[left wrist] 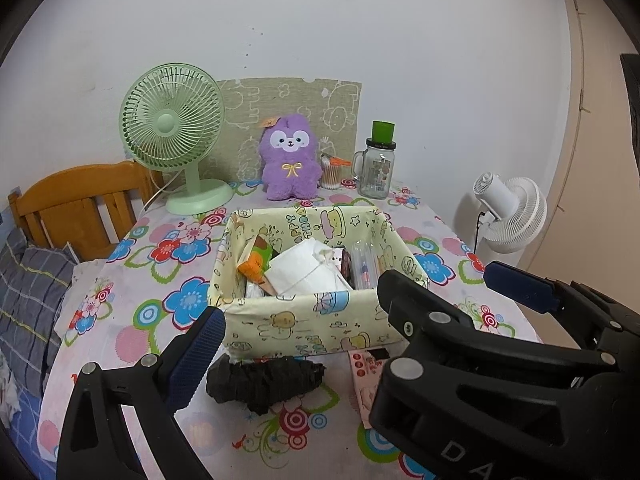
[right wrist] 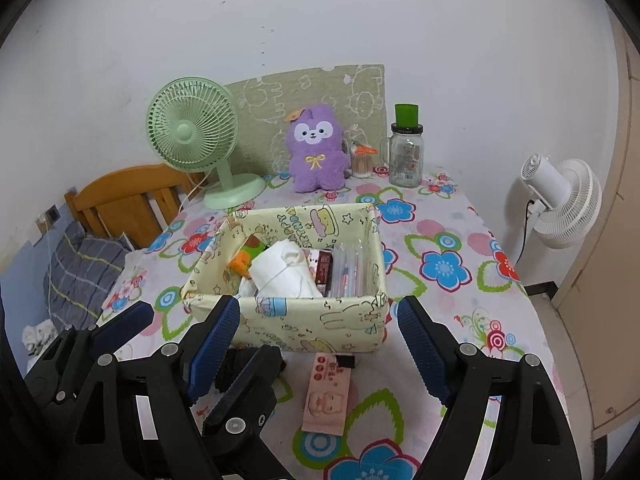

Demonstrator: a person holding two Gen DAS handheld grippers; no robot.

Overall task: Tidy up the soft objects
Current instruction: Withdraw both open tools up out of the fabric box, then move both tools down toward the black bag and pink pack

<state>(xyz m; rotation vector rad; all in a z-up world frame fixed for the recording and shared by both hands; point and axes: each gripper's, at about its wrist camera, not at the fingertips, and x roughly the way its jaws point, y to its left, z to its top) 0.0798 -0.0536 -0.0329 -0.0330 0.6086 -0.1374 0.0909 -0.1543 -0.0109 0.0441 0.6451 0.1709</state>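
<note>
Box (right wrist: 304, 320) of printed fabric sits mid-table on the flowered cloth (right wrist: 460, 240), holding a white pouch (right wrist: 280, 272) and packets. Before it lie a black bundle (left wrist: 260, 380) and a pink packet (right wrist: 326, 400). Both grippers, left (left wrist: 300, 328) and right (right wrist: 316, 340), hover near the box's front wall with fingers apart, gripping nothing. A purple plush (right wrist: 316, 148) stands behind, by the green fan (right wrist: 192, 132).
</note>
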